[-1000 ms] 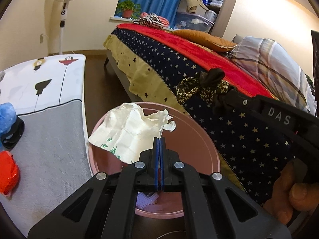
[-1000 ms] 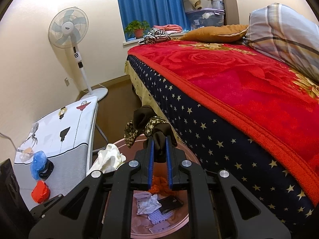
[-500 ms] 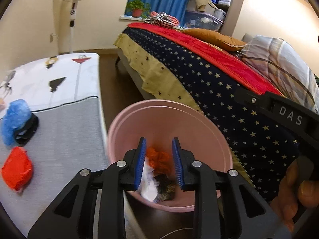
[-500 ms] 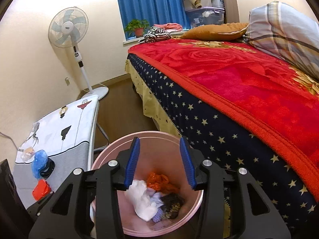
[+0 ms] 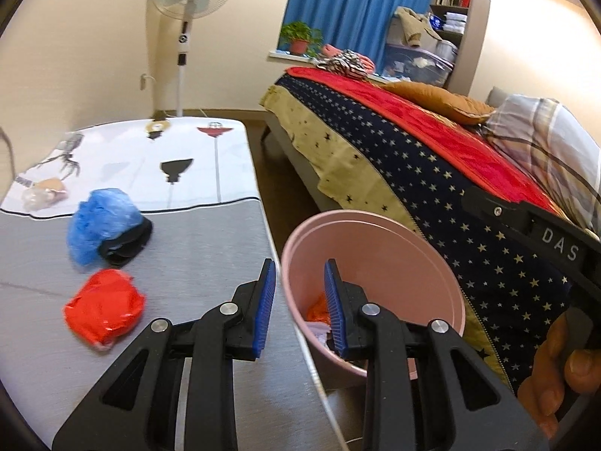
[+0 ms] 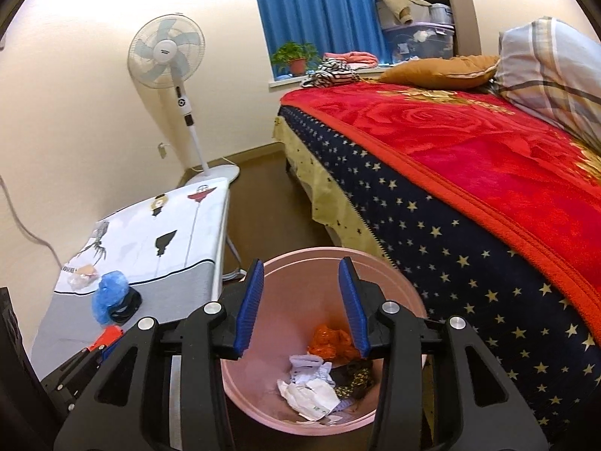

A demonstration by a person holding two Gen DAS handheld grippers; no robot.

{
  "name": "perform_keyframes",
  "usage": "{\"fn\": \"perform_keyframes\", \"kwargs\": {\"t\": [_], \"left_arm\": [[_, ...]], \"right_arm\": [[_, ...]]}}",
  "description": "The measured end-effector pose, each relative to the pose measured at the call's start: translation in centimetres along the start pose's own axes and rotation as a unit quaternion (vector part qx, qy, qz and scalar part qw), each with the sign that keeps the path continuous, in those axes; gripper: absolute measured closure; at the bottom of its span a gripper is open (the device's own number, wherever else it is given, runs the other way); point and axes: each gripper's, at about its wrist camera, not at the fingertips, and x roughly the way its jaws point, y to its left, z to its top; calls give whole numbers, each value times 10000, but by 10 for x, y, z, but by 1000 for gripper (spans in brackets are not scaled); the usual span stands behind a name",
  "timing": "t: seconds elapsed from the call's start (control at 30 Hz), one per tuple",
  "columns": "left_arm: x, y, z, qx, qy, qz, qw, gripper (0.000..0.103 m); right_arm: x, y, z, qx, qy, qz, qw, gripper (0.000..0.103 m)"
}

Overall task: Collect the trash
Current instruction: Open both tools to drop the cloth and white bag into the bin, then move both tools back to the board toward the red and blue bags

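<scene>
Here, a pink bin [image 6: 407, 293] on the floor, wedged between the bed [image 6: 450, 203] and the ironing board [image 5: 188, 248]. Inside the bin: white crumpled paper [image 6: 311, 394], an orange wad [image 6: 330, 340], dark patterned cloth [image 6: 357, 376]. Directly above the bin, right gripper [image 6: 300, 300], jaws spread, holding nothing. Left of the bin, over the board's edge, left gripper [image 5: 298, 302], jaws likewise apart, empty. On the board, further left of the bin: red wad [image 5: 105, 306], blue plastic clump [image 5: 99, 221] against a black item [image 5: 127, 244].

A home bedroom: a made bed [image 6: 469, 173] with pillows, blue curtains [image 6: 323, 11], a standing fan [image 6: 167, 50]
</scene>
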Motion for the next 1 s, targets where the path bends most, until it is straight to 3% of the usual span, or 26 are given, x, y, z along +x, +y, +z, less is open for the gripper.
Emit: {"fn": "perform_keyframes", "kwargs": {"t": [0.5,0.7,1.0], "left_arm": [[-29,56,-4,-422,-314,741,9959,76],[-42,99,-9,-911,-434,1183,9878,77],[-51,133,-14,-1201,-511,1639,9778,77]], "right_arm": [[8,59,-15,-444,210,950,9943,61],[22,96,-30,-649,468,1479,9858,61],[49,140,-54,-891,900,1931,9730,61]]}}
